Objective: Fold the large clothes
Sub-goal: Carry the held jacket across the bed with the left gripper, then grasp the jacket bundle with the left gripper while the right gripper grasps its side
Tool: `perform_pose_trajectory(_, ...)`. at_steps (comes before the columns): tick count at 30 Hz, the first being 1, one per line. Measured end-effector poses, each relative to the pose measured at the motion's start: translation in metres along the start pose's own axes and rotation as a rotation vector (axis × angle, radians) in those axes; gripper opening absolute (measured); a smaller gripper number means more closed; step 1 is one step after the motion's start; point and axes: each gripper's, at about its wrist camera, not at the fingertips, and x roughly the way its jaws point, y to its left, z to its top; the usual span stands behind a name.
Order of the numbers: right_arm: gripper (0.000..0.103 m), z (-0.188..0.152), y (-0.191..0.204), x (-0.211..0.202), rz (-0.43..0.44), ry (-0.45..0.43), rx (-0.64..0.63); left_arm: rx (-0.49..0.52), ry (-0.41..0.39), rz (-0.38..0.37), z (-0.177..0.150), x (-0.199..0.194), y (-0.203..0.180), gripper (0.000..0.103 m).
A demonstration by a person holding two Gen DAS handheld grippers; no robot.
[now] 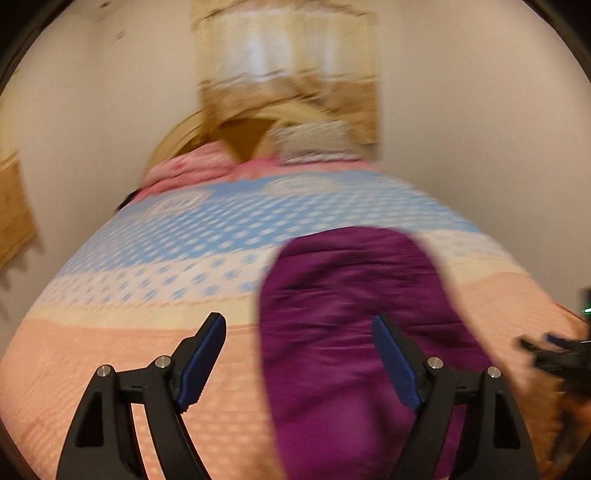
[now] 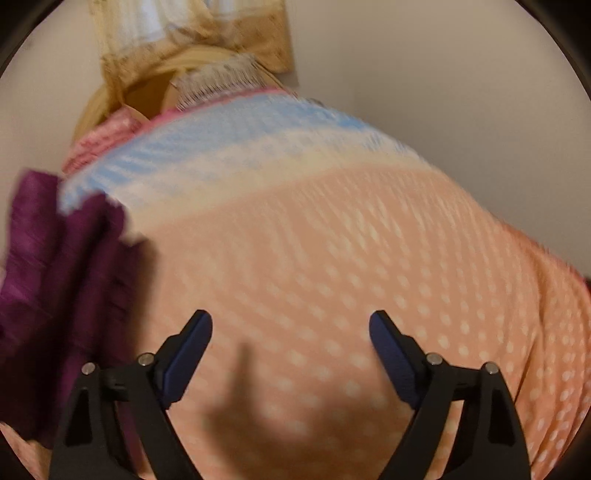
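Left wrist view
- Left gripper: jaws spread wide, holding nothing; blue pads on black fingers, raised over the bed
- Purple garment: lies as a long strip on the bed, running from the near edge toward the middle of the bed; its rounded far end reaches the white dotted band; it lies below the left gripper's right finger and the gap between the jaws, contact not discernible
- Bed: covered by a dotted spread, peach at the near end, white then blue farther up
- Pink pillows: at the head of the bed, picture blurred
- Wooden headboard: behind the pillows
- Curtain: on the wall above the headboard
- Right gripper: dark blurred shape at the right side of the bed, its jaws unreadable here

Right wrist view
- Right gripper: jaws wide apart, empty, over the peach part of the bed
- Purple garment: bunched folds at the left side of the bed, well left of the jaws, not touched by them
- Headboard and curtain: at the far end of the bed, blurred
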Motion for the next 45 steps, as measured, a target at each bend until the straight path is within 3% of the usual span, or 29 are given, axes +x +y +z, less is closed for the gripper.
perform_pose_trajectory(4, 0.075, 0.038, 0.054, -0.025, 0.066, -0.052, -0.047, -0.105, 0.043, 0.1, 0.001, 0.041, 0.035, 0.081)
perform_pose_trajectory(9, 0.069, 0.078, 0.127, -0.032, 0.069, -0.068, -0.088, -0.145, 0.07, 0.143, 0.003, 0.067, 0.039, 0.081)
perform_pose_trajectory(14, 0.064, 0.09, 0.175, -0.014, 0.079, -0.018, -0.093, -0.172, 0.091, 0.178, 0.008, 0.079, 0.036, 0.081)
perform_pose_trajectory(18, 0.064, 0.083, 0.191, 0.01, 0.071, 0.041, -0.077, -0.241, 0.145, 0.145, 0.007, 0.097, 0.04, 0.081)
perform_pose_trajectory(23, 0.062, 0.061, 0.175, 0.034, 0.001, 0.07, -0.097, -0.249, 0.162, 0.062, 0.001, 0.111, 0.027, 0.081)
perform_pose_trajectory(29, 0.062, 0.038, 0.133, 0.052, 0.038, 0.055, -0.006, -0.163, 0.135, 0.0, -0.003, 0.115, -0.007, 0.081)
perform_pose_trajectory(37, 0.062, 0.018, 0.115, 0.07, 0.067, 0.088, 0.046, -0.072, 0.136, -0.017, -0.011, 0.123, -0.034, 0.082)
perform_pose_trajectory(45, 0.063, 0.006, 0.102, 0.081, 0.105, 0.087, 0.071, -0.033, 0.133, -0.012, -0.02, 0.135, -0.047, 0.091)
